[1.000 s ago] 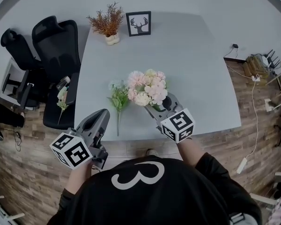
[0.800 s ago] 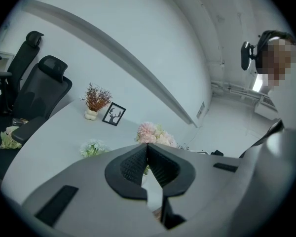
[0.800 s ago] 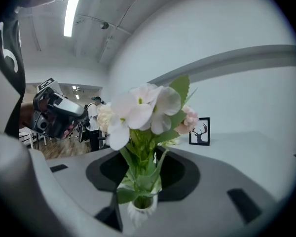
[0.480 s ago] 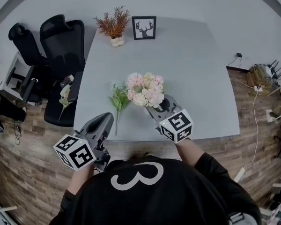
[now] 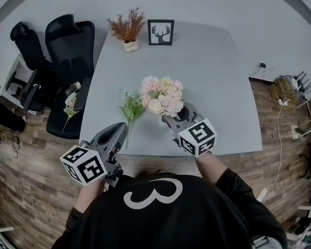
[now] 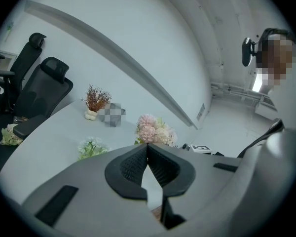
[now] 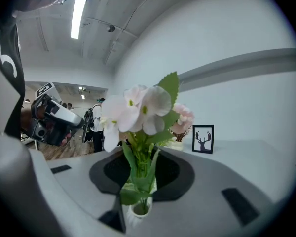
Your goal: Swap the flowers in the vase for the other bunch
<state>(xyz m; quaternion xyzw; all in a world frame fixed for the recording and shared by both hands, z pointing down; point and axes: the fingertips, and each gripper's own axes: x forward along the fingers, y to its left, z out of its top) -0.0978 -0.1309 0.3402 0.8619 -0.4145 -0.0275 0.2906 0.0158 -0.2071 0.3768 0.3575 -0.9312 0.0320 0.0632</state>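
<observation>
Two claws: left gripper point(image 6: 147, 157) pressed together; right gripper point(image 7: 142, 179) just closing, pinching stems point(image 7: 138, 157).
Pink-and-white flower bunch point(image 5: 162, 95): light, floppy; I'd hold stems, six o'clock.

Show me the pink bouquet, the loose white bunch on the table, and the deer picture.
pink bouquet point(image 5: 162, 96), head view, on the middle blooms.
loose white bunch point(image 5: 130, 109), head view, on its green leaves.
deer picture point(image 5: 160, 32), head view, on the deer silhouette.
</observation>
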